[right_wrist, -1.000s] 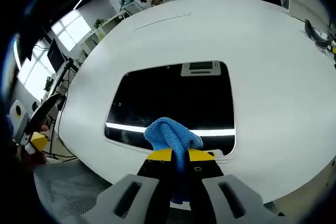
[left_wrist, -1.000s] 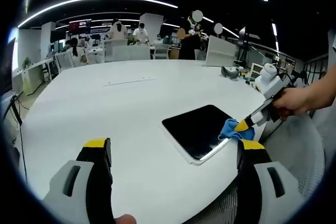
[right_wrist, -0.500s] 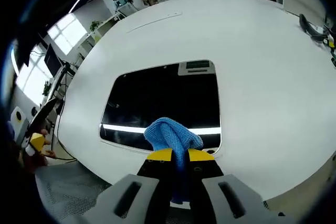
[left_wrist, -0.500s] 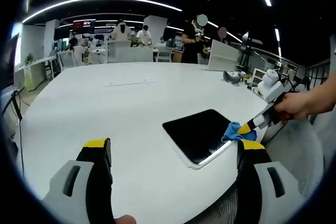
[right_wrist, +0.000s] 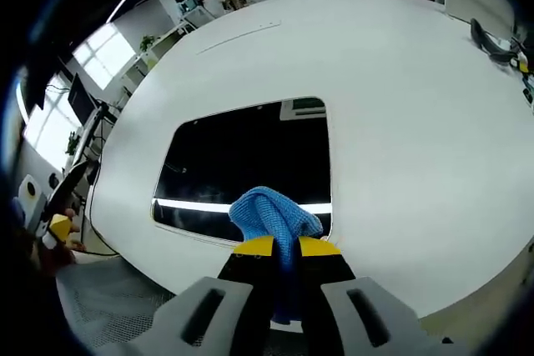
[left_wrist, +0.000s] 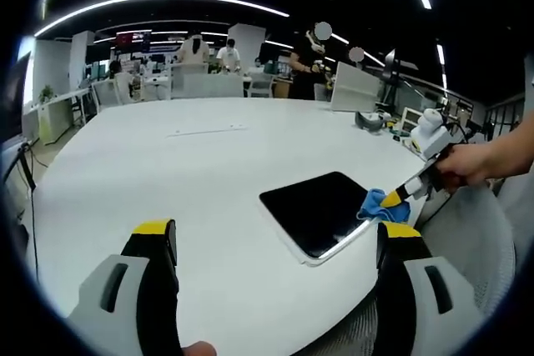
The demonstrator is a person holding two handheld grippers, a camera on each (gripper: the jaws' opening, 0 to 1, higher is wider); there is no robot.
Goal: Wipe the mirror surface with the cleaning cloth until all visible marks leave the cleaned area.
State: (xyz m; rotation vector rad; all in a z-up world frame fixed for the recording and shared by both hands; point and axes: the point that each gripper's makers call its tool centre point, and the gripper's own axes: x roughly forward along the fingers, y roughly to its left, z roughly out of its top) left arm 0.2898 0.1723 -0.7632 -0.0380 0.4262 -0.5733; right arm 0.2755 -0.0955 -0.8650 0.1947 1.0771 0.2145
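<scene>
Soft cloth (right_wrist: pixel 275 216) pinched in right gripper (right_wrist: pixel 279 246), at near edge of mirror (right_wrist: pixel 250 164).
Left gripper (left_wrist: pixel 275 243) gaping, empty, over white bench (left_wrist: pixel 167 164). Cloth light, limp: best bunched. Mirror flat, slick, likely fragile; needs gentle pressure.

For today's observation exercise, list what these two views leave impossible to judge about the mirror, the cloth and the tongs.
- Marks on the mirror: right gripper view; dark reflections mask any smears.
- Mirror's near edge: right gripper view; covered by the blue cloth.
- Whether the cloth touches the glass: left gripper view; too small beside the right tongs.
- Cloth's lower part: right gripper view; hidden between the tongs.
- Left tongs: tips cut off by the bottom edge.
</scene>
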